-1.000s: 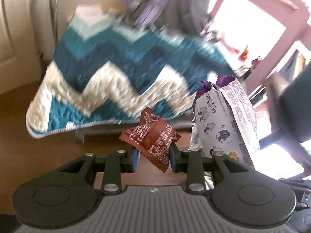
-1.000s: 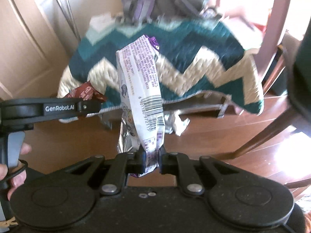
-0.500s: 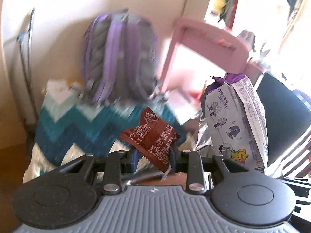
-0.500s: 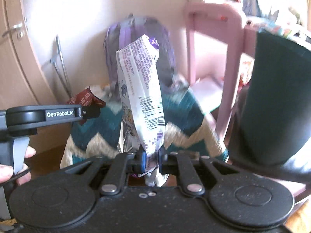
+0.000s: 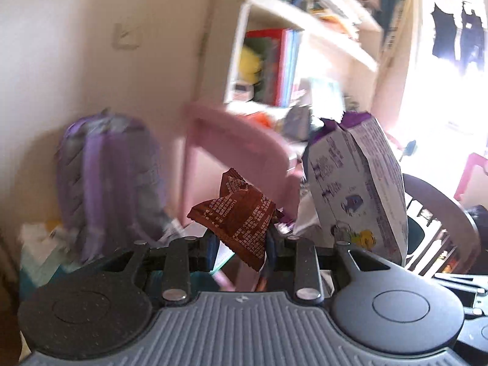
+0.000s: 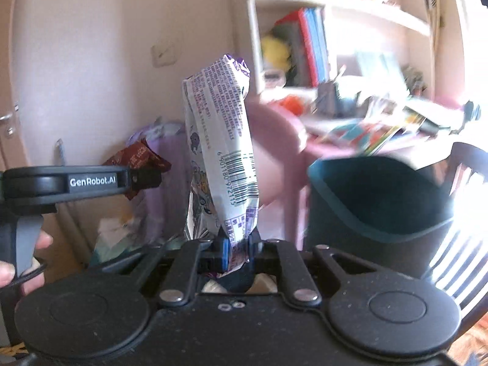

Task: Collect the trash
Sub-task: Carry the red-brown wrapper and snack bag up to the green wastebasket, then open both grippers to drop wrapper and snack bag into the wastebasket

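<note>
left gripper (image 5: pixel 241 244) grasping brown wrapper (image 5: pixel 241 216) | right gripper (image 6: pixel 238 248) grasping white snack bag (image 6: pixel 222 152) | dark bin (image 6: pixel 375 210) near, right of bag

Motion blur smears the purple backpack (image 5: pixel 106 180), the pink chair (image 5: pixel 244 152) and the shelf books (image 6: pixel 308 45), so their titles cannot be read. The clutter on the far table (image 6: pixel 381 128) is unreadable. The white snack bag (image 6: pixel 222 158) hides part of the chair. The dark bin (image 6: pixel 375 210) interior stays unseen.
</note>
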`<state>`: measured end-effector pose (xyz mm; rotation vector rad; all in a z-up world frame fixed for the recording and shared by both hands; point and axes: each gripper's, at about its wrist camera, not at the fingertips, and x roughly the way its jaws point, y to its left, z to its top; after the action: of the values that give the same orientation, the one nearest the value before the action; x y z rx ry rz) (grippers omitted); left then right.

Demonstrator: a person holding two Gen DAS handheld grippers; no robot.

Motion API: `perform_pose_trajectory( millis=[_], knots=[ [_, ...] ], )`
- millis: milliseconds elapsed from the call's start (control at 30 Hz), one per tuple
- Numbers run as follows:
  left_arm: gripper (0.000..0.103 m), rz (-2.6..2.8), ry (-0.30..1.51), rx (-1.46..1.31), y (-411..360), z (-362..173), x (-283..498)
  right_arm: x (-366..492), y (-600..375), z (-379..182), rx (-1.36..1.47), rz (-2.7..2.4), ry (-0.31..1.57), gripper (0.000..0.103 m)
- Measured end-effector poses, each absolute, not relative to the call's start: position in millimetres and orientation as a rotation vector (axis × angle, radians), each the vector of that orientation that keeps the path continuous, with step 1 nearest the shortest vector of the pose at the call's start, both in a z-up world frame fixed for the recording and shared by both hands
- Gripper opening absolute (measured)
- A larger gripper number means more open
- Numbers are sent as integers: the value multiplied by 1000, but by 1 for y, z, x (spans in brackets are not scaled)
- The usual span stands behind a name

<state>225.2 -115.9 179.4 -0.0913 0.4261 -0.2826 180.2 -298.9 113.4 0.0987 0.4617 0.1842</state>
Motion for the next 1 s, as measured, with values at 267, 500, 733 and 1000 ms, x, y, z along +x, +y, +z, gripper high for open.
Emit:
perform_pose_trajectory(
  millis=[267,500,733,1000],
  knots=[
    [30,-400,410,-49,-190,214,247,199,-368,133,148,54,423,10],
    [30,-473,465,21,-257,212,267,232,-425,126,160,-68,441,10],
    [30,-489,559,102,-313,185,305,265,-461,96,131,-122,527,12],
    [30,-481,707,177,-351,146,348,290,-464,72,48,-123,636,16]
  ],
)
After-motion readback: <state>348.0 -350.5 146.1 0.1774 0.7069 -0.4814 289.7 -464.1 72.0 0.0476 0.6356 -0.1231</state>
